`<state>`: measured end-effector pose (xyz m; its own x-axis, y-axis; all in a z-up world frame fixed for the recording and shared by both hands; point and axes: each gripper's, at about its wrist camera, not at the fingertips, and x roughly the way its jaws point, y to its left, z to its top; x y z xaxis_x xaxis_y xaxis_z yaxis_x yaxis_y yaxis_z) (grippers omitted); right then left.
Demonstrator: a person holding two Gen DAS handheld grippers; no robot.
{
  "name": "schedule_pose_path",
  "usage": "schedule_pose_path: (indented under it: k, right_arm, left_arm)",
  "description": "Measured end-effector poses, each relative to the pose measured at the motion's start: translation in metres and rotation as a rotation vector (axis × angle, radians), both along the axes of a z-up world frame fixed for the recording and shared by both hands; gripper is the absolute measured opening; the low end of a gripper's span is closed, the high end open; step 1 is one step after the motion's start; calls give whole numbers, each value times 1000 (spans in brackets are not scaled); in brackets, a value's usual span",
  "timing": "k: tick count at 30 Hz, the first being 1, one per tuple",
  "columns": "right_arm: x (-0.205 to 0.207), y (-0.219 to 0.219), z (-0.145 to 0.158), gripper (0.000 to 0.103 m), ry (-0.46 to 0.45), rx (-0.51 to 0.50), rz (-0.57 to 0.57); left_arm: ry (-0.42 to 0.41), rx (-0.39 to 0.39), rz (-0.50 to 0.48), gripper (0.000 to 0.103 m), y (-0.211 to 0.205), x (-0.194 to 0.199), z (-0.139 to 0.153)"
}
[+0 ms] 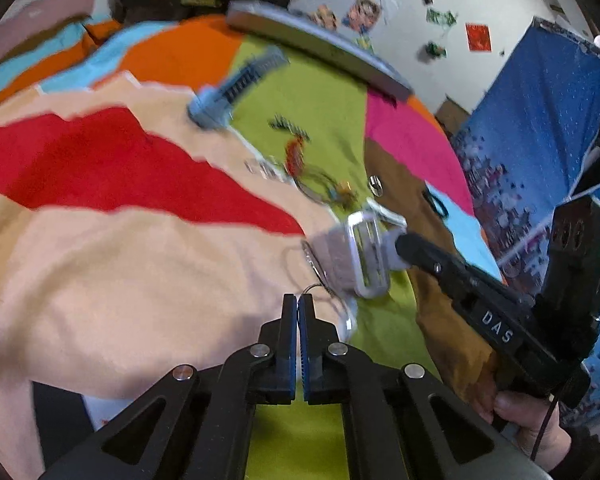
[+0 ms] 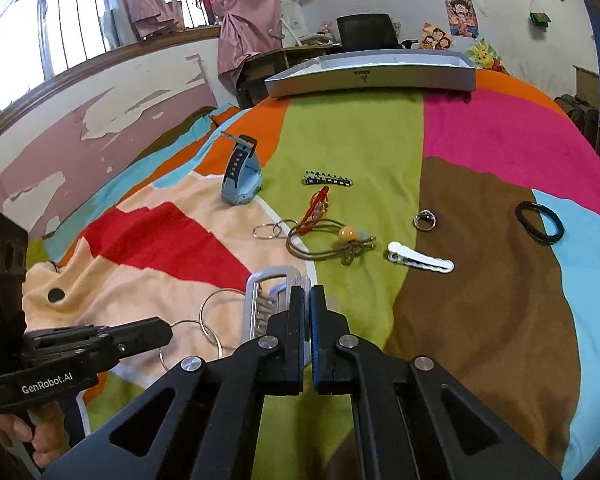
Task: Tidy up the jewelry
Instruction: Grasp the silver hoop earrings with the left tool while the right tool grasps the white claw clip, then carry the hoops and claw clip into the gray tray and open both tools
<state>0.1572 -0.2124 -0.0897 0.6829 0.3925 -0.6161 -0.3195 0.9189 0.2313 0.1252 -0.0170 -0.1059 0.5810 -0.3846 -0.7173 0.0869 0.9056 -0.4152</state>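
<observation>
My right gripper (image 2: 307,296), low centre in its view, is clamped on the silver carabiner clip (image 2: 266,300). My left gripper (image 1: 298,306) has its jaws closed on a thin wire ring (image 2: 192,338) at lower left. Further up lie the brown hair tie (image 2: 328,242), white clip (image 2: 420,261), ring (image 2: 425,221), and the grey box (image 2: 370,78) at top.

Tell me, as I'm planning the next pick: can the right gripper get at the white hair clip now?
Probably not yet. The white hair clip lies unobstructed just ahead, but the right gripper is shut on the silver carabiner.
</observation>
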Motion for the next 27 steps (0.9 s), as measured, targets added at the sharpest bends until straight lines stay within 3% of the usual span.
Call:
schedule_pose_path:
  k: [3,13,19,22,27]
  right_arm:
    - [-2,-3,-1,3,9,4,-6]
    - [-2,-7,-4,4,25,7,-7]
    - [-2,-8,-6,4,32,10,-5]
    - [-1,-8,-7,4,38,16,-5]
    - [-2,-6,-9,4,55,13,-8]
  left_arm:
    - [51,8,-20,2,-6,3,-9]
    - [98,-5,-10,5,-6,4,-16]
    - [88,-12,-45,23,-11,2,-16]
    - [76,24,-57,23,-15,2,-16]
    - [83,61,-73,3,-18,4,-20]
